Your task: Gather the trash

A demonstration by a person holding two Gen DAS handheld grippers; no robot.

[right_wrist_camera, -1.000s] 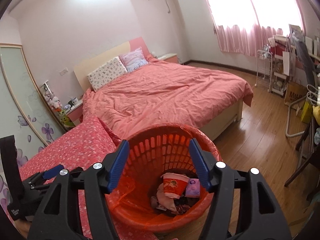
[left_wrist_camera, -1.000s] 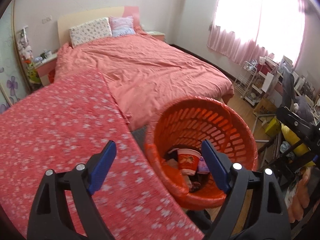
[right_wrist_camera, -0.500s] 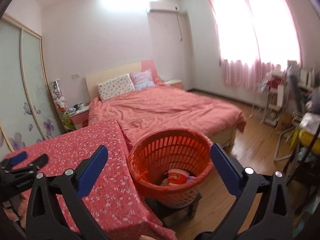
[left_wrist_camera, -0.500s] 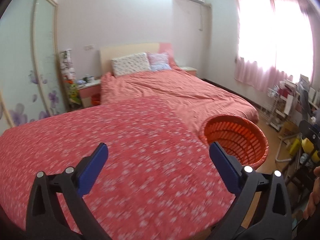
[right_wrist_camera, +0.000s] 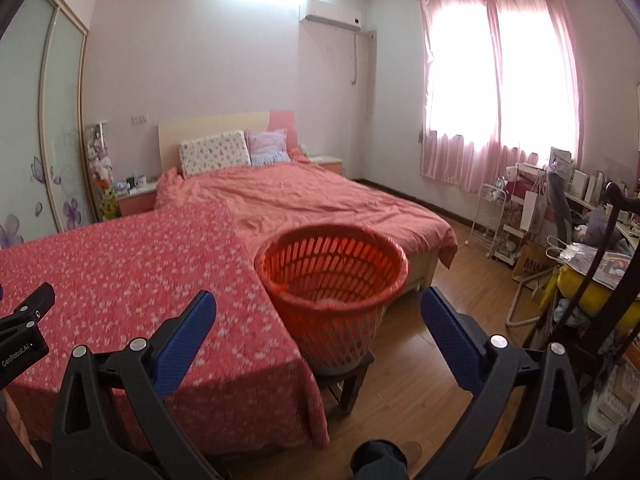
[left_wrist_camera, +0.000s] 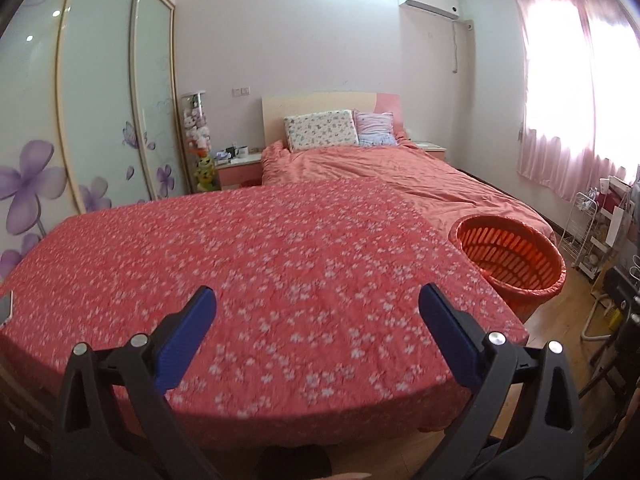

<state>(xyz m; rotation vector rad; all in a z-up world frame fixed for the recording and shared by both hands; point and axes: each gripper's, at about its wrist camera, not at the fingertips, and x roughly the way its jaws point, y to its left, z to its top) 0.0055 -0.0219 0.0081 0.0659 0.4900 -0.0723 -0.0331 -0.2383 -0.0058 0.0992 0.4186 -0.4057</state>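
Observation:
An orange slatted trash basket (right_wrist_camera: 334,276) stands on a small dark stool beside the table; it also shows in the left wrist view (left_wrist_camera: 510,258). Its contents are hidden from both views. The table wears a red floral cloth (left_wrist_camera: 248,272), which also shows in the right wrist view (right_wrist_camera: 120,264). My left gripper (left_wrist_camera: 316,334) is open and empty above the table's near edge. My right gripper (right_wrist_camera: 318,334) is open and empty, held back from the basket. The left gripper's body shows at the right wrist view's left edge (right_wrist_camera: 22,328).
A bed with a pink cover (right_wrist_camera: 312,204) lies behind the table and basket. Cluttered racks and a desk (right_wrist_camera: 560,232) line the right wall. A wardrobe with glass doors (left_wrist_camera: 100,100) stands at the left. A flat pale object (left_wrist_camera: 5,306) lies at the table's left edge. Wooden floor (right_wrist_camera: 420,380) surrounds the stool.
Both grippers have pulled back and up from over the basket. The trash inside it has dropped out of sight. The left view has swung left over the table.

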